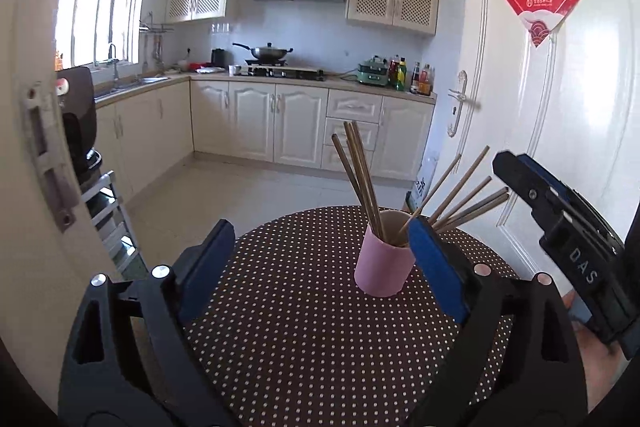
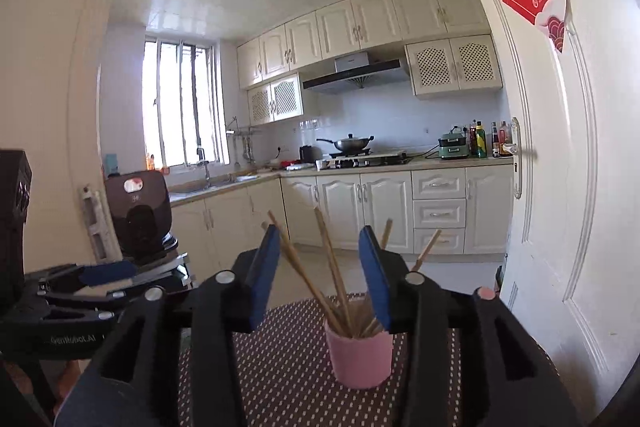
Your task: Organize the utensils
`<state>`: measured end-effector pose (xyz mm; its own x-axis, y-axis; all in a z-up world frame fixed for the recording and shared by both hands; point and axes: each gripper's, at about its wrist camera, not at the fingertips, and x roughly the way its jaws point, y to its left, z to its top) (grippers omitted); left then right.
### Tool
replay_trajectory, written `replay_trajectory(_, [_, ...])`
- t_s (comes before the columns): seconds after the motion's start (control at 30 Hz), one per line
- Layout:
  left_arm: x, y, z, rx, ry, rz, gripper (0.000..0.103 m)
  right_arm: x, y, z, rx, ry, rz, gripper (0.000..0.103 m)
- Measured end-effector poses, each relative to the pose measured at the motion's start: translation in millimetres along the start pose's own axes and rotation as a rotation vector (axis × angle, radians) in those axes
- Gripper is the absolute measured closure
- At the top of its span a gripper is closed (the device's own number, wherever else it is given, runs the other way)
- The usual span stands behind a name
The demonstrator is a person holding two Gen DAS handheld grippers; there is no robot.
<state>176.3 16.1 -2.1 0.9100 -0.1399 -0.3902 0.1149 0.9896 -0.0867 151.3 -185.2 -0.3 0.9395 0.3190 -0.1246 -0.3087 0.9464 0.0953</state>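
Currently both claws stand open and empty: left claw (image 1: pixel 320 263) wide, right claw (image 2: pixel 320 275) about half. Pink cup (image 1: pixel 382 259) stands upright near the bench's (image 1: pixel 288 327) far edge, just ahead of both; chopsticks (image 1: pixel 360 171) fan upward. Polka-dot cloth, kitchen beyond.

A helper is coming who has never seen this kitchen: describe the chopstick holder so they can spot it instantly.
Start at the round table with the brown polka-dot cloth, in front of the white door. The pink cup stands upright on it, with wooden chopsticks fanning out of its top. It is the only thing on the cloth.
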Motion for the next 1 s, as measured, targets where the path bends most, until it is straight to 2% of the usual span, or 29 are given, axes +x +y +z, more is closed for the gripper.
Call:
replay_trajectory(0.2, [-43,-2,-9,0.014,-0.073,0.035,0.013,-27,7,-2,0.026,0.056,0.009,0.040])
replay_trajectory(0.4, [-80,-12,-17,0.057,-0.124,0.051,0.011,-64,24,-3,-0.005,0.043,-0.021,0.023])
replay_trajectory(0.67, [-117,-19,-28,0.057,-0.172,0.064,0.010,-99,44,-8,-0.067,0.006,-0.045,0.017])
replay_trajectory(1.0, [-136,-25,-37,0.053,-0.175,0.063,0.010,-124,52,-13,-0.104,-0.027,-0.087,0.015])
